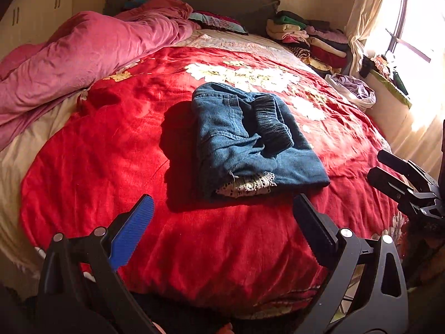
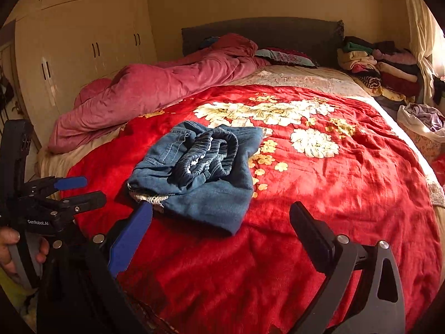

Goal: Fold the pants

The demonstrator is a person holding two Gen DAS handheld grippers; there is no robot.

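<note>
The left hand-held gripper (image 1: pixel 222 217) stands wide, nothing between its jaws, held back near the foot of the bed (image 1: pixel 83 153) with the folded pants (image 1: pixel 250 144) just beyond its tips. In this left wrist view the pants lie as a compact blue denim bundle on the red floral blanket (image 1: pixel 139 111), dark elastic waistband (image 1: pixel 274 122) uppermost and a pale lace hem (image 1: pixel 244 185) showing at the near edge. The right hand-held gripper (image 1: pixel 389 172) enters at the far right, its jaws parted and empty. From the right wrist view, the right hand-held gripper (image 2: pixel 222 222) is likewise spread wide over the blanket, its blue finger close to the bundle's near corner; the left hand-held gripper (image 2: pixel 80 189) sits apart at the left, gripped by a hand (image 2: pixel 11 247). Judgement: folding appears essentially complete. The waistband is bunched; any final tidy should press and square the edges without dragging the layers open.
</note>
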